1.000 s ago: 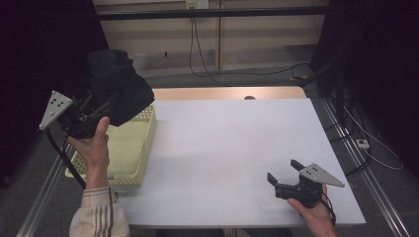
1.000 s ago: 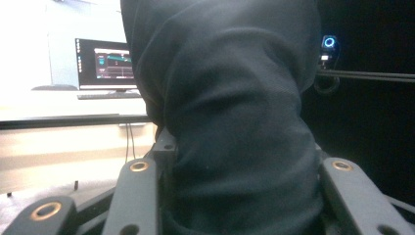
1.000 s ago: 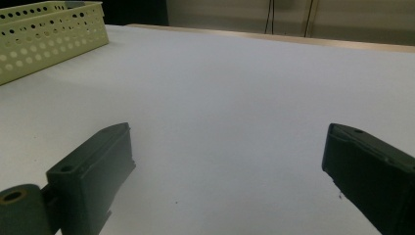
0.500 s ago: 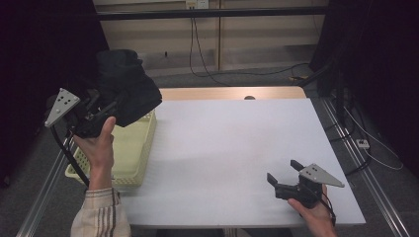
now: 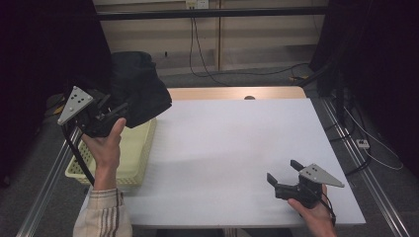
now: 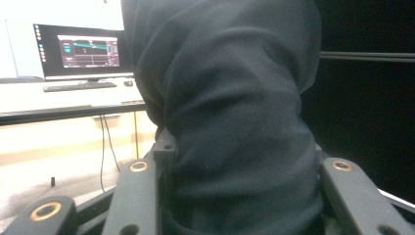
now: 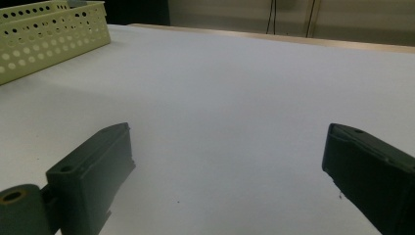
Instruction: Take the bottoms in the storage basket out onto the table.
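A bulky black garment (image 5: 138,91) hangs bunched in the air above the pale yellow perforated basket (image 5: 123,163) at the table's left edge. My left gripper (image 5: 116,111) is shut on its lower part and holds it clear of the basket. In the left gripper view the dark cloth (image 6: 235,122) is squeezed between the two jaws. Near the table's front right corner my right gripper (image 5: 284,173) stands open, low over the white table (image 5: 232,148). Nothing lies between its fingers (image 7: 93,171) in the right gripper view.
The basket (image 7: 44,34) stands far off to the right gripper's left. Beyond the table are a wooden edge strip (image 5: 232,93), cables on the floor and dark curtains. A monitor (image 6: 78,51) and keyboard sit on a desk behind the garment.
The left gripper has carried the garment a little to the right and up over the basket. The right gripper has stayed put.
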A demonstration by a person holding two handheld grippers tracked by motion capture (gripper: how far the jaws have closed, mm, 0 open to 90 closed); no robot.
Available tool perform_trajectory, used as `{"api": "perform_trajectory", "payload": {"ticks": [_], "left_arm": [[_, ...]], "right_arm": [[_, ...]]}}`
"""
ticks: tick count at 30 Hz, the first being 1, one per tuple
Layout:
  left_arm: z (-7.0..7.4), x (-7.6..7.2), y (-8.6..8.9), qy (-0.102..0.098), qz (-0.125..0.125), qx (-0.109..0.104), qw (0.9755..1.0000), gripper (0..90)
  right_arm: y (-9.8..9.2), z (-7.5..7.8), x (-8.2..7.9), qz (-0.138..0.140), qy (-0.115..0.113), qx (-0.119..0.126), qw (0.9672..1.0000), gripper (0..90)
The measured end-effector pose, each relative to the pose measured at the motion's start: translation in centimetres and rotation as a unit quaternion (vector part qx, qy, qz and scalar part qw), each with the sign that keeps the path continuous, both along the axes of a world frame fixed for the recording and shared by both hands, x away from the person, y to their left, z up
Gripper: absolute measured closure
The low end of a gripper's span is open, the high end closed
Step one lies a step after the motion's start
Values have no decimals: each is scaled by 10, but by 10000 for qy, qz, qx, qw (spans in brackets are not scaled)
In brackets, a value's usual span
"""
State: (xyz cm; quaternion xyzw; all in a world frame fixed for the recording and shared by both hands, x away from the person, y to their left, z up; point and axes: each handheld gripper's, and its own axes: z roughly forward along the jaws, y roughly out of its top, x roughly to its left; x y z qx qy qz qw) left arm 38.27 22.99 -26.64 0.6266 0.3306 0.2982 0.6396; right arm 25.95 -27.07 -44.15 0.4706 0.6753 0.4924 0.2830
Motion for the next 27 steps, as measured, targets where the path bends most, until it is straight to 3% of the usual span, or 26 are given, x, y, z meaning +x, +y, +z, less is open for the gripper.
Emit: {"api": "perform_trajectory", "payload": {"ticks": [20,27], "left_arm": [[-1,2,-23,168,-181,145,9996,535],[2,7,-36,223,-360,255,9988,535]], "right_arm": [[0,0,0,2,6,2,10000,46],[1,-1,2,-3,33,-14,10000,47]]}}
